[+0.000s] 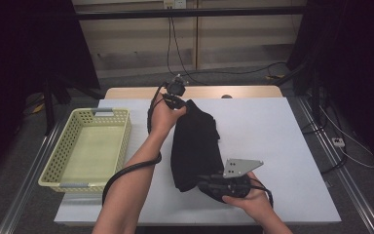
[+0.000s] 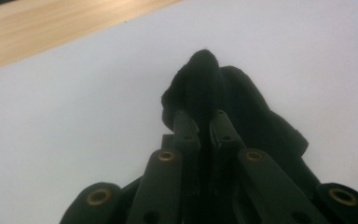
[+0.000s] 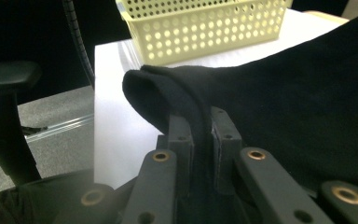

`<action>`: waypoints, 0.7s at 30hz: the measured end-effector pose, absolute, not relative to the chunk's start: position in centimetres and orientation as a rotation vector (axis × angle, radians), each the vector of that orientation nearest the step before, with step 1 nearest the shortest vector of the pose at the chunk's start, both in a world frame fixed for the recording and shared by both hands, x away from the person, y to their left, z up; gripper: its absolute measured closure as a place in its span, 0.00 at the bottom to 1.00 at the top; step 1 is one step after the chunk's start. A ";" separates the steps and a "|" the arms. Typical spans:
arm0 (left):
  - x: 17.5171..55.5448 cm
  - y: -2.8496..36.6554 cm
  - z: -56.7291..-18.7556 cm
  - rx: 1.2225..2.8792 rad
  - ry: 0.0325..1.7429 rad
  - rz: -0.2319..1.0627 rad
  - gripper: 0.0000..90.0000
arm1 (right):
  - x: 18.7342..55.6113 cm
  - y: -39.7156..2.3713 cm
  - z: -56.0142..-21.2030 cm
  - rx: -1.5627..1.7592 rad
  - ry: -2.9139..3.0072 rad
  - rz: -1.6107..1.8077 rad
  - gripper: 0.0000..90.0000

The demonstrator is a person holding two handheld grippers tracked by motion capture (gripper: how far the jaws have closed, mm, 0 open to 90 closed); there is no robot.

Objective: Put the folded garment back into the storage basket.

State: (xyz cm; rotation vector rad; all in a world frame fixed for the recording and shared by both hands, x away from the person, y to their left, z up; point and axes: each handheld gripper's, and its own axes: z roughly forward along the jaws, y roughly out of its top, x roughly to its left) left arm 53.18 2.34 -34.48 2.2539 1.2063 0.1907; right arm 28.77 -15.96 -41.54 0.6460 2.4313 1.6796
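The white table [image 1: 282, 146] carried no legible writing, brand or label. A pale yellow perforated basket [image 1: 85, 146] sat at its 9 o'clock edge, unmarked. The black cloth [image 1: 195, 146] lay stretched across the centre, running from 12 o'clock to 6 o'clock. The left gripper [image 1: 182, 105] pinched the far end of the cloth between pressed-together jaws. The right gripper [image 1: 209, 184] pinched the folded near edge, jaws likewise clamped onto fabric.

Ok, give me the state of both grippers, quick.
Left gripper: shut on the far end of the black cloth.
Right gripper: shut on the near end of the black cloth.
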 end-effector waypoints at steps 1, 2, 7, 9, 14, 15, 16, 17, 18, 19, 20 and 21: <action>53.2 2.5 -34.2 2.258 1.214 0.187 0.94 | 28.9 -15.4 -41.2 0.630 2.428 1.692 0.91; 53.3 2.6 -33.8 2.261 1.221 0.189 0.94 | 29.0 -15.1 -41.1 0.622 2.425 1.700 0.91; 53.6 3.6 -32.4 2.267 1.242 0.209 0.94 | 29.2 -13.9 -40.7 0.607 2.415 1.723 0.91; 53.6 4.0 -32.0 2.276 1.243 0.227 0.94 | 29.3 -13.4 -40.6 0.602 2.405 1.738 0.91; 53.7 4.7 -30.9 2.290 1.251 0.218 0.94 | 29.6 -11.8 -40.3 0.573 2.419 1.745 0.91; 53.7 4.9 -30.8 2.286 1.257 0.213 0.94 | 29.6 -11.5 -40.3 0.565 2.418 1.749 0.91; 53.7 5.0 -30.7 2.289 1.258 0.218 0.94 | 29.7 -11.3 -40.2 0.564 2.414 1.759 0.91; 53.7 5.2 -30.5 2.297 1.260 0.223 0.94 | 29.8 -11.0 -40.1 0.565 2.409 1.770 0.91; 53.7 5.3 -30.4 2.289 1.271 0.219 0.94 | 29.9 -10.8 -40.1 0.569 2.405 1.780 0.91; 53.7 5.4 -30.3 2.294 1.272 0.218 0.94 | 30.0 -10.6 -40.1 0.573 2.402 1.788 0.91; 53.8 5.6 -30.1 2.305 1.266 0.231 0.94 | 30.0 -10.4 -40.0 0.570 2.403 1.791 0.91; 53.8 5.7 -29.9 2.304 1.269 0.239 0.94 | 30.1 -10.2 -40.0 0.563 2.404 1.792 0.91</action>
